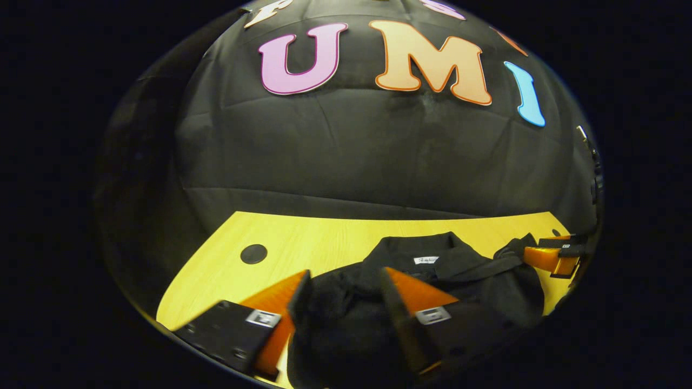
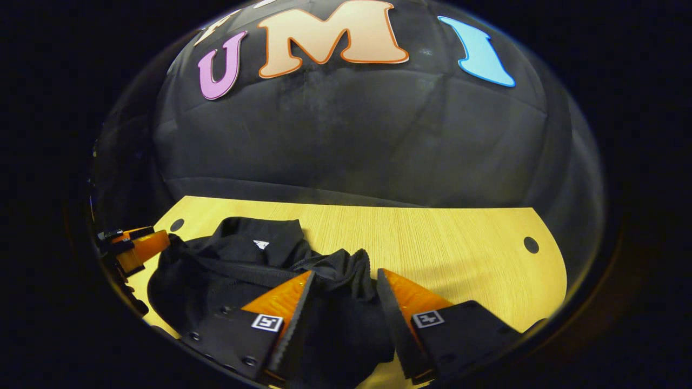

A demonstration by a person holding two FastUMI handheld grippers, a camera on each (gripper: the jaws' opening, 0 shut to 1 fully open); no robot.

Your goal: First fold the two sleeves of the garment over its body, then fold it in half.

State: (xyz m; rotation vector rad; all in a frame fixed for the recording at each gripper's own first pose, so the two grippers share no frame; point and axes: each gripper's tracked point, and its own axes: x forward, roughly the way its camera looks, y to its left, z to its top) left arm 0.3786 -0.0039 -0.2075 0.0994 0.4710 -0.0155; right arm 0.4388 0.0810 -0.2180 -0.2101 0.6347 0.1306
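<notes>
A black collared garment (image 1: 481, 294) lies rumpled on the yellow table (image 1: 313, 237), collar and white neck label (image 1: 426, 260) toward the wall. My left gripper (image 1: 346, 278) is low over its near part, jaws apart with black cloth between them. My right gripper (image 2: 345, 275) is also spread, with a bunched sleeve (image 2: 346, 265) at its tips and cloth lying between the fingers. In the left gripper view, the right gripper (image 1: 546, 256) sits at the garment's right edge, where a taut band of cloth runs to it. In the right gripper view, the left gripper (image 2: 143, 244) is at the garment's (image 2: 227, 270) left edge.
The table (image 2: 443, 243) ends at the black cloth wall behind. A round dark hole (image 1: 253, 253) sits left of the garment, and another hole (image 2: 531, 245) lies far to its right. Bare wood stretches to the right of the garment in the right gripper view.
</notes>
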